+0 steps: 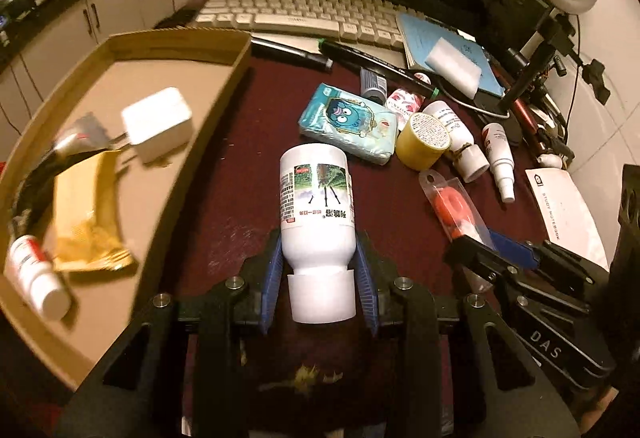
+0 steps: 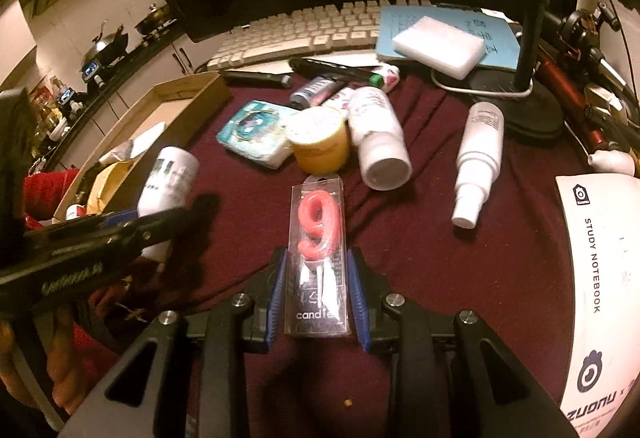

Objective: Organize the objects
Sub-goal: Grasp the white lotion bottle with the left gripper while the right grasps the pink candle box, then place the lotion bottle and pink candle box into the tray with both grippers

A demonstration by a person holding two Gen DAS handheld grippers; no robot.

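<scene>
White plastic bottle [image 1: 318, 206] gripped in left gripper [image 1: 320, 270] jaws, boxed candle [image 2: 318, 258] in right gripper [image 2: 318, 294] jaws.

The left gripper [image 1: 322, 270] points steeply down and forward, its jaws closed on a white bottle [image 1: 316, 198] gripped near the neck, blue pads pressed to both sides. The right gripper [image 2: 318, 294] tilts down likewise, jaws clamped on a clear candle packet [image 2: 318, 258]. In the right wrist view, a hand [image 2: 60, 350] wraps the left gripper's handle.
</scene>
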